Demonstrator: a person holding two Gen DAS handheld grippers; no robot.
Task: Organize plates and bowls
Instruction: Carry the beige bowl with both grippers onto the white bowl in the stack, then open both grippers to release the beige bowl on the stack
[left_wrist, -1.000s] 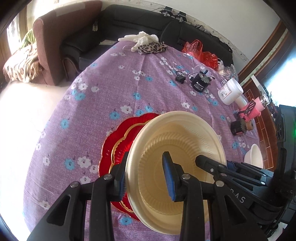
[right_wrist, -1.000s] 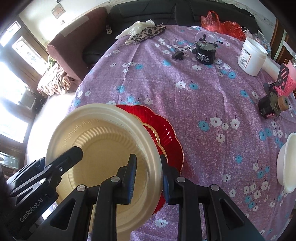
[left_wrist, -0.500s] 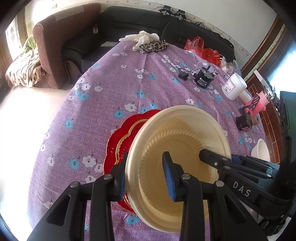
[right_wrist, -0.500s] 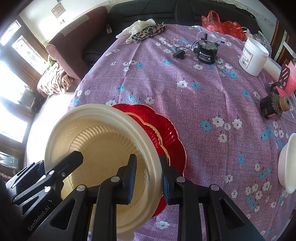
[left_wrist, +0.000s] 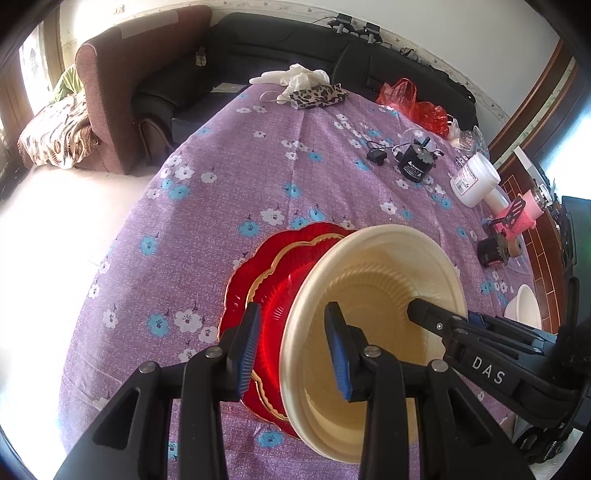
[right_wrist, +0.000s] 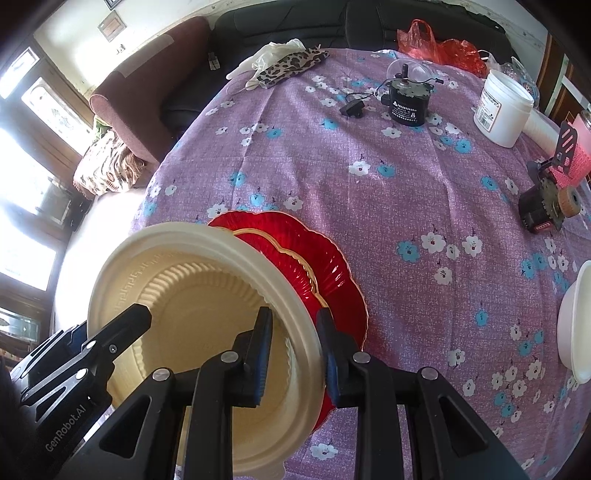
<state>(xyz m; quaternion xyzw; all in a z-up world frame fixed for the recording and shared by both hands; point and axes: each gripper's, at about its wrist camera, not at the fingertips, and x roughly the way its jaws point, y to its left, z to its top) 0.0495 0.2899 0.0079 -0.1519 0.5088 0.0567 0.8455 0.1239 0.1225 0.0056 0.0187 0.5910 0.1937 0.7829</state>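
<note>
Left wrist: cream ribbed plate (left_wrist: 373, 295), tilted over red plates (left_wrist: 273, 280).

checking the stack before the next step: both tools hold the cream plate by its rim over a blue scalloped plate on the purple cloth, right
Not quite. The scalloped plate under the cream plate is red with a gold edge, not blue; the right wrist view shows it plainly. The rest stands: the left tool and the right tool each straddle the cream plate's rim, over the purple cloth.
</note>
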